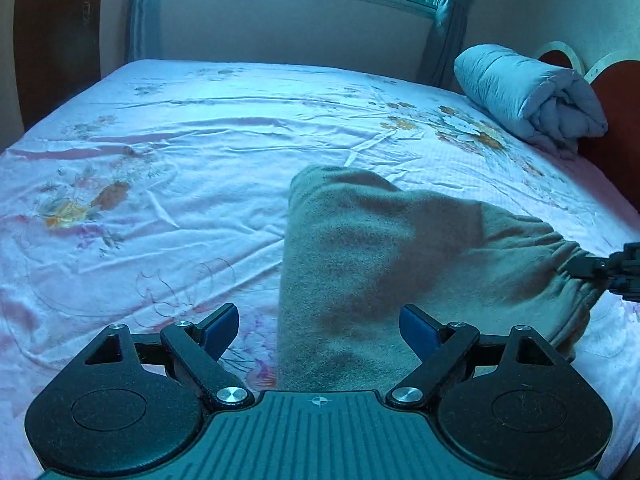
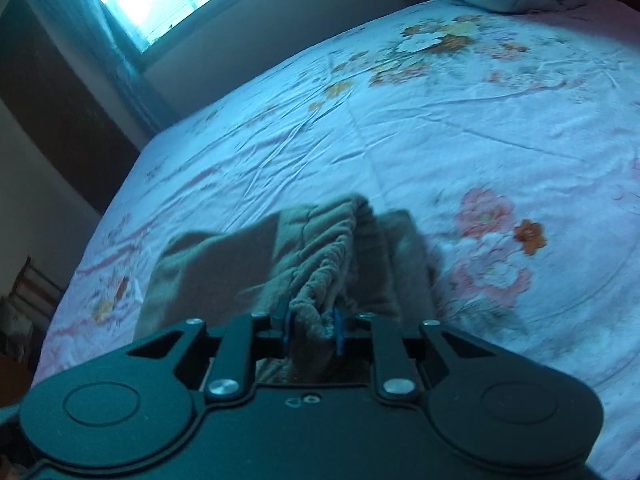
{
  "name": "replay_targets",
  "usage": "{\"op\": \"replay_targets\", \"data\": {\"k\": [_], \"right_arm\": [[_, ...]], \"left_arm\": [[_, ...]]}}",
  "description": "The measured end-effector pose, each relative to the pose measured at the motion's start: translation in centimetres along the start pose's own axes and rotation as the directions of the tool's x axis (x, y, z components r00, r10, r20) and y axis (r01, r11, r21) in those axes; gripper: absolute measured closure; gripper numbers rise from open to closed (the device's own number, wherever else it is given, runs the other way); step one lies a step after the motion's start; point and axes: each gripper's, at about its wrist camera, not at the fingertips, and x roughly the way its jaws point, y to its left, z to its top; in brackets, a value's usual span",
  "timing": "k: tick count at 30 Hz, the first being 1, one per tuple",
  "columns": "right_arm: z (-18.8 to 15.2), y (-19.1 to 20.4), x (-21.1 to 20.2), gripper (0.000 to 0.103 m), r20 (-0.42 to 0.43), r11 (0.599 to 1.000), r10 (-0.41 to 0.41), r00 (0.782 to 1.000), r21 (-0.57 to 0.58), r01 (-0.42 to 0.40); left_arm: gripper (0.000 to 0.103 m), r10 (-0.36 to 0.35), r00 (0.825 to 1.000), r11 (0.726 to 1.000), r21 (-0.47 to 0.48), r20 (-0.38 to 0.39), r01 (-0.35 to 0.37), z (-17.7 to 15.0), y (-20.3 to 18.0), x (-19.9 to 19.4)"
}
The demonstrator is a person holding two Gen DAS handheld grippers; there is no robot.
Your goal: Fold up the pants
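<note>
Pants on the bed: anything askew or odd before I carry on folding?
The pants lie bunched, not flat; the waistband is gathered where the right gripper pinches it. The left gripper hangs open above the fabric. The sheet is creased. No damage shows.

Pants [image 1: 380,248]: plain grey-brown fleece. Bedsheet [image 1: 200,152]: pale pink, with orange, white and pink flower print. Rolled quilt [image 1: 528,92], 1 o'clock: light blue-grey. Gripper pads [image 1: 416,328]: blue.

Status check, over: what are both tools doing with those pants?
Right tool clamped on pants waistband. Left tool open over the cloth, gripping nothing. Rolled quilt far off, nothing in the way.
</note>
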Motion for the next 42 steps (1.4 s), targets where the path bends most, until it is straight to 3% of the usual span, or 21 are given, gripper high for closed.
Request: {"op": "replay_targets", "data": {"k": [3,6,7,9,11,13,14,16,19,25,30,32,34,37,39,42], "right_arm": [[-0.3,-1.0,0.0,0.089,-0.012,1.0,-0.015,1.0,0.004,0.015],[-1.2,-1.9,0.9,0.071,-0.05,0.999,-0.049,0.998,0.019,0.05],[-1.3,-2.0,0.9,0.049,-0.047,0.998,-0.062,0.997,0.029,0.063],[-1.4,-2.3,0.7,0.021,-0.032,0.995,-0.09,0.995,0.039,0.091],[-1.5,-3.0,1.4,0.033,-0.069,0.996,-0.051,0.996,0.07,0.056],[-1.7,-4.0,2.3,0.053,-0.105,0.986,0.034,0.994,0.164,-0.017],[-1.7,-4.2,2.4,0.056,-0.103,0.982,0.031,0.994,0.186,-0.011],[-1.7,-3.9,2.2,0.077,-0.085,0.985,0.046,0.995,0.168,-0.031],[-1.3,-3.4,1.6,0.088,-0.067,0.983,0.093,0.993,0.163,-0.081],[-0.4,-2.5,-0.4,0.091,0.048,0.99,0.061,0.997,0.125,-0.067],[-2.2,-4.5,-0.2,0.09,0.04,0.989,-0.031,0.999,0.144,0.025],[-3.0,-4.9,0.5,0.085,0.023,0.988,-0.064,0.998,0.141,0.061],[-2.8,-4.4,0.4,0.07,0.025,0.99,-0.088,0.996,0.111,0.085],[-1.8,-2.7,-1.2,0.064,0.102,0.991,-0.132,0.986,0.008,0.132],[-0.6,-1.2,-1.7,0.066,0.151,0.99,-0.115,0.982,-0.063,0.126],[1.3,1.4,0.4,0.068,0.091,0.986,-0.024,0.996,-0.165,0.039]], "left_arm": [[0.016,-0.001,1.0,1.0,-0.001,0.0,0.001,0.1,-0.1,0.1],[0.016,0.006,1.0,1.0,-0.001,0.0,-0.006,0.0,-0.1,-0.1],[0.016,0.008,1.0,1.0,-0.004,-0.002,-0.009,0.0,0.0,-0.1],[0.016,0.017,1.0,1.0,-0.013,-0.006,-0.017,-0.1,0.3,-0.1],[0.016,0.022,1.0,0.999,-0.023,-0.012,-0.022,0.0,0.6,0.1],[0.016,0.032,0.999,0.999,-0.033,-0.01,-0.032,0.0,0.9,0.0],[0.016,0.033,0.999,0.999,-0.039,-0.009,-0.034,0.0,1.0,0.0],[0.016,0.033,0.999,0.998,-0.051,-0.016,-0.034,0.1,1.2,0.2],[0.016,0.029,0.999,0.997,-0.067,-0.026,-0.03,0.3,1.2,0.8],[0.016,0.018,1.0,0.997,-0.071,-0.026,-0.019,0.9,0.9,1.3],[0.016,0.015,0.999,0.997,-0.077,-0.046,-0.019,1.0,1.3,2.2],[0.016,-0.003,0.998,0.996,-0.086,-0.067,-0.003,1.1,1.4,2.6],[0.016,-0.025,0.998,0.996,-0.092,-0.06,0.019,1.3,1.3,2.4],[0.015,-0.05,0.997,0.996,-0.083,-0.054,0.045,1.4,0.6,2.2],[0.015,-0.081,0.994,0.993,-0.097,-0.08,0.073,0.7,-0.1,2.5],[0.015,-0.075,0.993,0.994,-0.085,-0.091,0.067,-1.0,-1.1,2.6]]}}
